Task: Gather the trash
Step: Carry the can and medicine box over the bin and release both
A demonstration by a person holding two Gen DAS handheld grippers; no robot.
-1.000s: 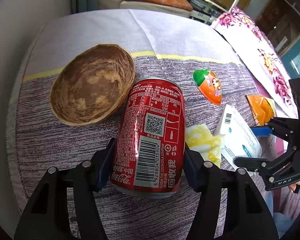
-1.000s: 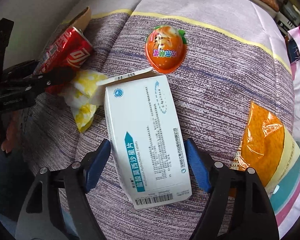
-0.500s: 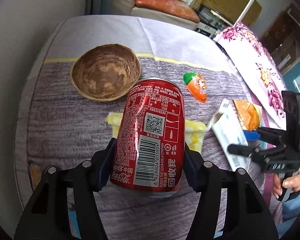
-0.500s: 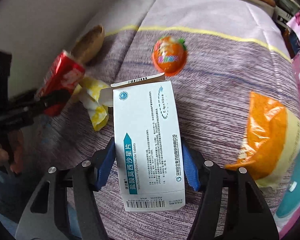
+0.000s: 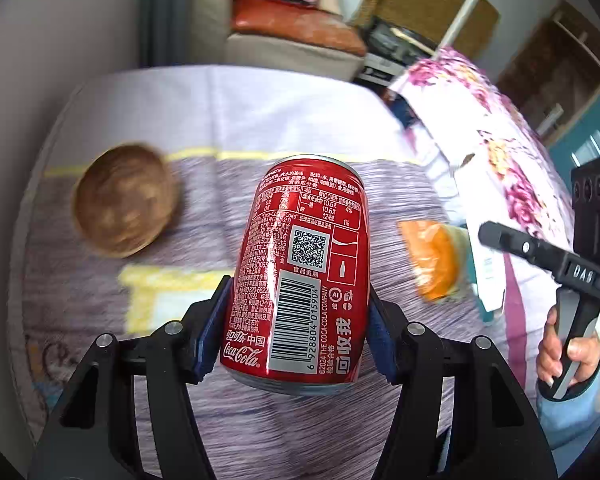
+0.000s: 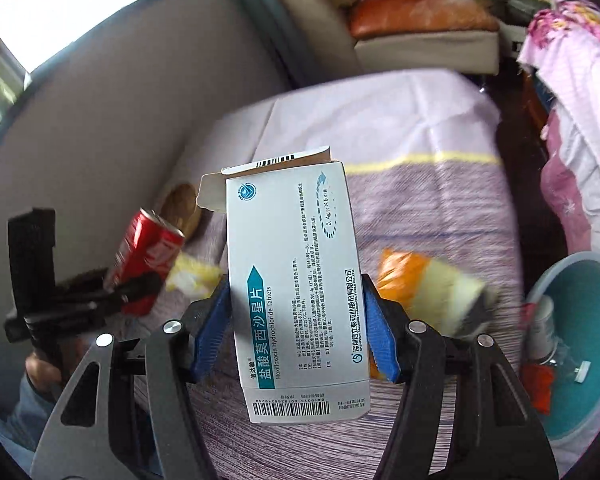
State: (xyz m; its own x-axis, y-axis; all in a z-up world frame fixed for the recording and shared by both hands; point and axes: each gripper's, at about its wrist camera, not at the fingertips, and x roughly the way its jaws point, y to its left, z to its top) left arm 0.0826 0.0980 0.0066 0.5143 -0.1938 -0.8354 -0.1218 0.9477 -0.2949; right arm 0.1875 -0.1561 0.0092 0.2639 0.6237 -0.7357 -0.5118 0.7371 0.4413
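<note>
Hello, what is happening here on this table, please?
A person is collecting trash with two tools. The left hand-held gripper is shut on a red cola can, and the right hand-held gripper is shut on a white medicine box; both are lifted above the table. An orange packet and a yellow wrapper lie on the cloth. A teal bin stands at the right.

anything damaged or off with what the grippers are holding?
Only the box in the right gripper: its top flap is open and sticking up, so it is not closed. The can in the left gripper shows no dents on the visible side. Both are held off the bed.
</note>
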